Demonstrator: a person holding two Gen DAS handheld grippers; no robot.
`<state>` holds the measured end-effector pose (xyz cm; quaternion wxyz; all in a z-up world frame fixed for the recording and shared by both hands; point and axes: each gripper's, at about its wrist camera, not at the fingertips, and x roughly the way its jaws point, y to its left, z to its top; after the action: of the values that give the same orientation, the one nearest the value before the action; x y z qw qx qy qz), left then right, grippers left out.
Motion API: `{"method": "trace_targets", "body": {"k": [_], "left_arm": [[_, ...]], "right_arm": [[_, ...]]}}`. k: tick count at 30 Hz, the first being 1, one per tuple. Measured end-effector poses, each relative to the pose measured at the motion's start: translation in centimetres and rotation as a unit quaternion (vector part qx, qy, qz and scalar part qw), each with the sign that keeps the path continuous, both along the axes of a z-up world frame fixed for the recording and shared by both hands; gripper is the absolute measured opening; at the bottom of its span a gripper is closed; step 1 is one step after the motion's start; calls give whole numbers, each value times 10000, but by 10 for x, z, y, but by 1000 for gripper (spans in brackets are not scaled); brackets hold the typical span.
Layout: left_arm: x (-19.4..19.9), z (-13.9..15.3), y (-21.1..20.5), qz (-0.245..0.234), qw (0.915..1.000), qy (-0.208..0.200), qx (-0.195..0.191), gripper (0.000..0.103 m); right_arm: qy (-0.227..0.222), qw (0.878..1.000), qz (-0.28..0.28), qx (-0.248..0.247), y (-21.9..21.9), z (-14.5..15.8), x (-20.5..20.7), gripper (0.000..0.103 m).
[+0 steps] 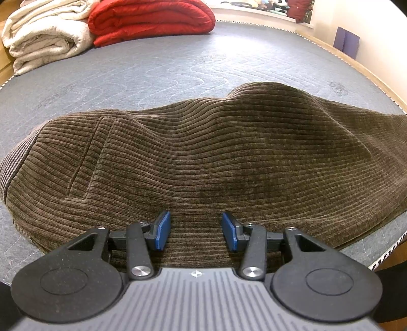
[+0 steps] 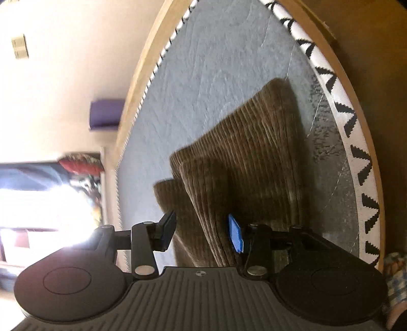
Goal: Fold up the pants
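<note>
Brown corduroy pants (image 1: 203,152) lie spread across a grey quilted mattress (image 1: 152,68), the waistband at the left and a back pocket showing. My left gripper (image 1: 196,230) hovers over their near edge, open, with only flat cloth beneath its blue pads (image 1: 162,230). In the tilted, rolled right wrist view, the pant legs (image 2: 254,152) lie in stacked layers near the mattress edge. My right gripper (image 2: 202,234) is open and straddles the leg end. Cloth shows between its fingers, and I see no pad pressing on it.
A folded cream blanket (image 1: 43,38) and a red quilt (image 1: 152,20) sit at the far side of the mattress. A wooden bed frame (image 1: 356,61) runs along the right, a purple object (image 1: 347,42) beyond it. The black-and-white mattress trim (image 2: 356,142) lies just past the legs.
</note>
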<state>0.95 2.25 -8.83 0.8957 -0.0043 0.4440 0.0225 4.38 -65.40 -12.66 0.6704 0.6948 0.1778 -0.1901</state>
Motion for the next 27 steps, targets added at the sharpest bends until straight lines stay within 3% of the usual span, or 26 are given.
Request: {"method": "trace_targets", "body": {"k": [2,7,10,14,15,16,19,22,27], "left_arm": [[0,0,0,-11,10000,-4,-4,49],[0,0,0,-18,10000,-11,2,50],[0,0,1,-19,10000,-12,5,50],[0,0,0,-21,10000,-13,4,50],[0,0,0,-21,10000,-13,5,50],[0,0,0,-18,10000,-15,6,50],[-1,0,1,-20,10000,-18,13,50],[-1,0,1,-21,10000,-18,15,50],[-1,0,1,-29,10000,-21,15,50]], "right_arm": [[35,10000,-18,-73,-2,0,1,45],[81,9992,-141,-377,2,3,0,19],[96,9982,-161,-574,0,7,-6,11],[476,9960,-73,-756,-1,9,-6,15],[682,9945,-80,-796,-1,9,-7,22],[950,9920,-42,-830,1,8,-5,40],[1144,9901,88,-814,5,7,-6,40],[1404,9814,452,-1229,13,16,4,40],[1346,9779,785,-1390,16,14,21,41]]}}
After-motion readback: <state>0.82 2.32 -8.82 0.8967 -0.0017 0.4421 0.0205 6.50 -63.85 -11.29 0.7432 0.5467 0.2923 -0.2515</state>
